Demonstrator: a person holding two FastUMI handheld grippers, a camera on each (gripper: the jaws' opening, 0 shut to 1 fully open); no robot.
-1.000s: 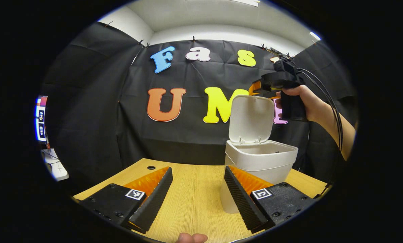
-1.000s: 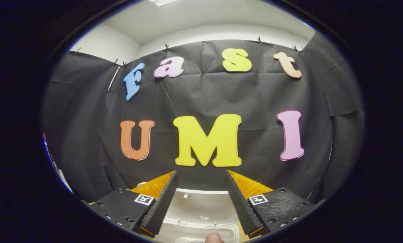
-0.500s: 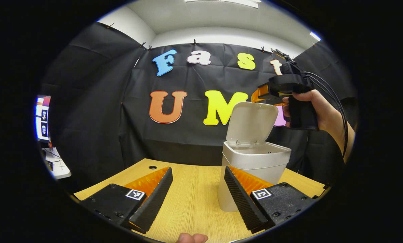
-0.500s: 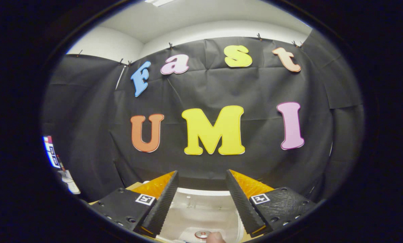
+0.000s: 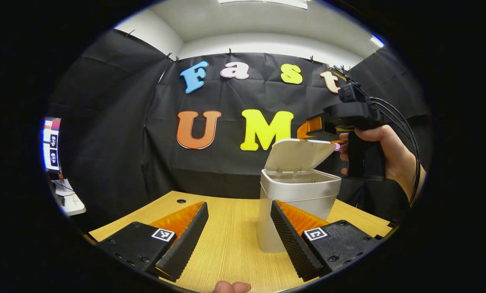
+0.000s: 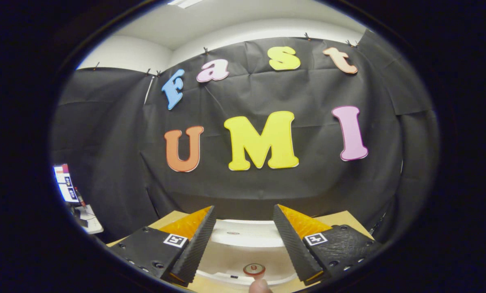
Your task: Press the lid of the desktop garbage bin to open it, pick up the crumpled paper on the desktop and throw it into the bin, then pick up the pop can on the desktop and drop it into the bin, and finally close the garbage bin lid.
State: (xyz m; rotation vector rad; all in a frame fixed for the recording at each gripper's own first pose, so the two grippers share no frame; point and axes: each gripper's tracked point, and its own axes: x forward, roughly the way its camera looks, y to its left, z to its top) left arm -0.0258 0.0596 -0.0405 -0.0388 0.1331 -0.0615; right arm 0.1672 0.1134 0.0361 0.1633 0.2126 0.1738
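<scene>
The white garbage bin (image 5: 296,203) stands on the wooden table (image 5: 226,244), just beyond my right-hand finger in the left gripper view. Its lid (image 5: 300,154) is tilted about halfway down over the opening. A hand holds my right gripper (image 5: 308,132) at the lid's raised front edge, fingers apart. In the right gripper view the lid (image 6: 243,235) lies low between the open fingers of my right gripper (image 6: 244,208). Below it, the pop can's round top (image 6: 254,269) shows inside the bin. My left gripper (image 5: 239,205) hovers open over the table, holding nothing.
A small round hole (image 5: 181,201) sits in the tabletop near its far edge. A lit monitor (image 5: 49,142) and a white desk stand off to the left beyond the booth cloth. The bin is near the table's right side.
The lid has swung from upright to about half shut. The right gripper has come down with it. The left gripper has barely moved.
</scene>
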